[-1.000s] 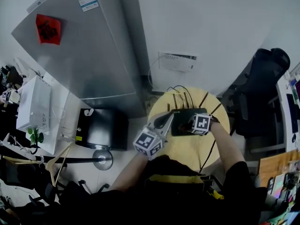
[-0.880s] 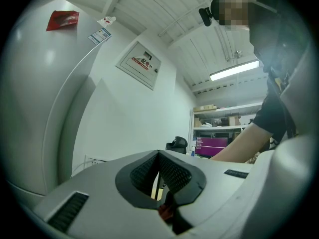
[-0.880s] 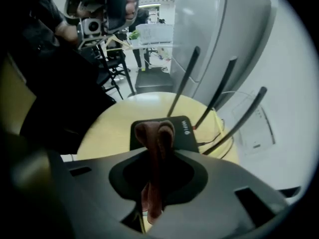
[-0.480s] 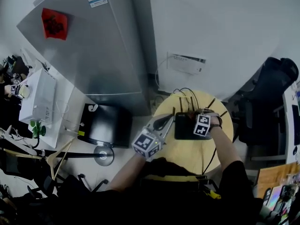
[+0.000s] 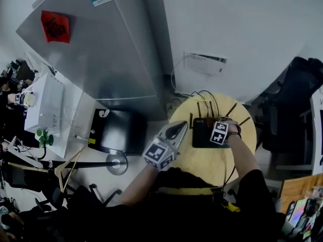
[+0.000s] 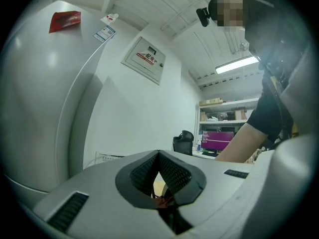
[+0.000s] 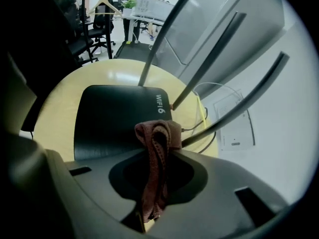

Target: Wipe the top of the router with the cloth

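A black router [image 5: 203, 133] with several upright antennas lies on a round wooden table [image 5: 202, 163]. In the right gripper view the router's top [image 7: 117, 121] fills the middle, marked WIFI 6. My right gripper [image 5: 217, 130] sits over the router's right part, shut on a reddish-brown cloth [image 7: 157, 151]. The cloth hangs bunched between its jaws, just above the router's near edge. My left gripper [image 5: 179, 127] hovers at the table's left edge, off the router. It points up at the wall, and its jaws [image 6: 158, 156] meet with nothing held.
A silver fridge [image 5: 101, 59] stands behind the table on the left. A black box [image 5: 113, 131] sits on the floor beside it. Cables [image 5: 202, 96] run from the router's back to a white wall box [image 5: 204, 64]. A dark office chair [image 5: 298, 100] stands at the right.
The head camera has shifted, so the table sits slightly further right in view. The right gripper with the cloth stays over the router's right part. The left gripper has barely moved.
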Motion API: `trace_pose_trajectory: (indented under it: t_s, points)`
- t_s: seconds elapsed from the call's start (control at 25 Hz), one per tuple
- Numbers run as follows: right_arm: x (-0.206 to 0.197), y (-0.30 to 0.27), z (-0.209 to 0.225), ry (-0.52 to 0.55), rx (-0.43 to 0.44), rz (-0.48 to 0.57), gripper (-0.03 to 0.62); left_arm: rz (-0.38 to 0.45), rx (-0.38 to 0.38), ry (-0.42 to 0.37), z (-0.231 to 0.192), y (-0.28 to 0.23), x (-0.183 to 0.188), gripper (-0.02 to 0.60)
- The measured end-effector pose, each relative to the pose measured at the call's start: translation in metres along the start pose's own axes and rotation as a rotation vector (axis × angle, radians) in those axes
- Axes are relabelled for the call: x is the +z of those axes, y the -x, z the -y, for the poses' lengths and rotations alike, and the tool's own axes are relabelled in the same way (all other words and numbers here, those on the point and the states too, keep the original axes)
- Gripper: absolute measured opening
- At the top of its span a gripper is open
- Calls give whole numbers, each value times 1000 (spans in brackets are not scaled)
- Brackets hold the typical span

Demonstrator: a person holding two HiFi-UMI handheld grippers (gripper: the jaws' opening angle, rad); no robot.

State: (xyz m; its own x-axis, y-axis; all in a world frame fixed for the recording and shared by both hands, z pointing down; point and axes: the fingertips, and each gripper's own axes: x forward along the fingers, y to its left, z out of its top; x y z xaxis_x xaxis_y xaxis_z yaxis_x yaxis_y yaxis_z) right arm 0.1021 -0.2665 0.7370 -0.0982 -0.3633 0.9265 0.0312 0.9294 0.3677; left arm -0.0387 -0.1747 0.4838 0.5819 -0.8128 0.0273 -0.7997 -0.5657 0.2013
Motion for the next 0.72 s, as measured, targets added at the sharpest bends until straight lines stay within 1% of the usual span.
trace_pose_trajectory:
  t_s: [0.08, 0.2, 0.32, 0.48, 0.72]
  points:
    - [0, 0, -6, -8, 41, -9, 61, 13, -10, 5, 2, -3, -1, 0]
    - [-2, 3, -16, -22, 99, -23, 61, 11, -20, 12, 6, -7, -2, 0]
    - [-6, 8, -29, -14, 139, -27, 61, 15, -31, 18, 11, -10, -4, 1]
    - [-8, 15, -49, -8, 193, -14, 61, 24, -42, 22, 17, -12, -3, 0]
    - [-11, 18, -87, -11, 311, 14, 61, 38, -70, 23, 33, -16, -3, 0]
